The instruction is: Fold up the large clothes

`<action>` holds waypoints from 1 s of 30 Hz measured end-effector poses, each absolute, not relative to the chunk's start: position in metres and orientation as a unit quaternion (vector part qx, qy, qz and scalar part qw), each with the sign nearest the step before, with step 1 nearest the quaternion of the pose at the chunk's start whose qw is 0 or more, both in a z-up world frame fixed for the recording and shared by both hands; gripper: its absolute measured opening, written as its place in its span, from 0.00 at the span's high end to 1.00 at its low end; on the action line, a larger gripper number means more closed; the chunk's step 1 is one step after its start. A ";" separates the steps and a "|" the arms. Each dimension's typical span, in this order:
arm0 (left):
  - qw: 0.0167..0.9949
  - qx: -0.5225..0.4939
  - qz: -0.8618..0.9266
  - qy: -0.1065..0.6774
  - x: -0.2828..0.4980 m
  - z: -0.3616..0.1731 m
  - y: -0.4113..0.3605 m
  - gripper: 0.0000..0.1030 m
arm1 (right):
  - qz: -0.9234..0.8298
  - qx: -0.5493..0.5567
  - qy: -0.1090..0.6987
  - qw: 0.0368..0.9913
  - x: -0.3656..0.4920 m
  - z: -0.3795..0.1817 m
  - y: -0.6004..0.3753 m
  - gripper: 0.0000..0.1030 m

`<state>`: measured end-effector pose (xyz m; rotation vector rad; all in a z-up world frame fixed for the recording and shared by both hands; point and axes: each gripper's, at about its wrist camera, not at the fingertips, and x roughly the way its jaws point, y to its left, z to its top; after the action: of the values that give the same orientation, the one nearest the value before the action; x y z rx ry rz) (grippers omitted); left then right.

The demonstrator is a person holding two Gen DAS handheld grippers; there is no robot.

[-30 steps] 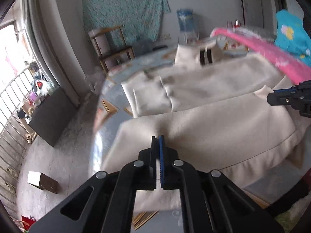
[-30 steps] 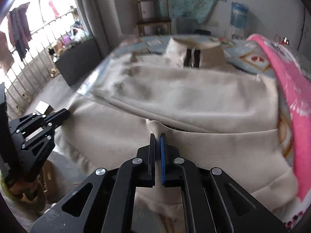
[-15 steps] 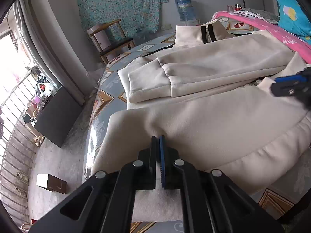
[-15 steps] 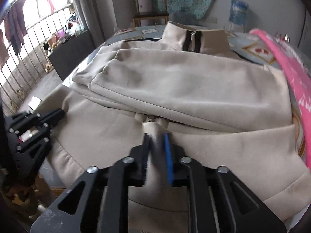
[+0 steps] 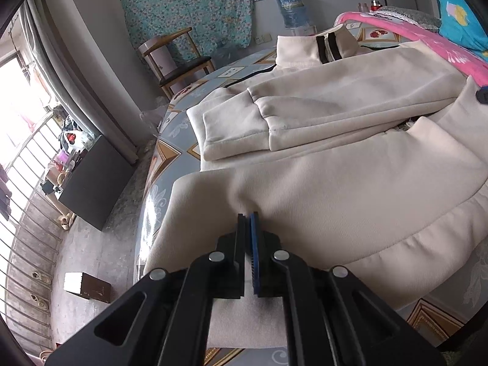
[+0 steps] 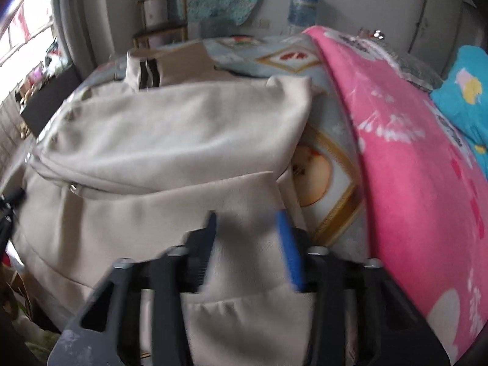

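A large cream jacket [image 5: 350, 183] lies spread on the bed, its collar with a black zipper [image 5: 317, 48] at the far end. A sleeve [image 5: 244, 122] is folded across the body. My left gripper [image 5: 248, 218] is shut on the jacket's near hem, and the cloth puckers at its tips. In the right wrist view the same jacket [image 6: 183, 134] fills the left half. My right gripper [image 6: 248, 222] hovers over the jacket's near right corner. Its jaws stand apart and are closing, with cream cloth showing between them but not pinched. That view is blurred.
A pink blanket [image 6: 411, 167] and a blue cushion [image 6: 466, 91] lie along the bed's right side. The patterned sheet [image 5: 170, 152] shows at the bed's left edge. Beyond are a wooden chair [image 5: 177, 58], a water bottle [image 5: 291, 9] and a black cabinet [image 5: 94, 180] by the railing.
My right gripper let go of the jacket's middle, opened and swung right toward the pink blanket. My left gripper stayed shut on the hem and barely moved.
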<state>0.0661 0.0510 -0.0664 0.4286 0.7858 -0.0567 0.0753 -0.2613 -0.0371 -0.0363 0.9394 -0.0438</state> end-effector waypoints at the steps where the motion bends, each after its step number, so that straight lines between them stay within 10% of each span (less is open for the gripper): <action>1: 0.901 0.207 -0.026 0.380 0.067 -0.067 0.051 0.97 | -0.021 -0.019 0.449 0.893 0.076 -0.040 -0.261 0.86; 9: 0.901 0.192 -0.030 0.388 0.069 -0.062 0.055 0.96 | -0.039 0.035 0.337 0.940 0.037 0.004 -0.275 0.97; 16: 0.898 0.208 -0.026 0.386 0.069 -0.065 0.049 0.97 | -0.082 0.005 0.398 0.914 0.067 -0.050 -0.275 0.95; 20: 0.899 0.207 -0.026 0.386 0.068 -0.065 0.050 0.97 | -0.117 0.004 0.393 0.912 0.058 -0.024 -0.276 0.53; 30: 0.901 0.198 -0.030 0.384 0.069 -0.064 0.052 0.97 | 0.135 0.052 0.375 0.916 0.035 0.010 -0.186 0.56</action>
<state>0.0687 0.0522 -0.0643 0.4100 0.7947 -0.0627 0.0348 -0.1857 0.0102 0.1068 0.7714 0.2781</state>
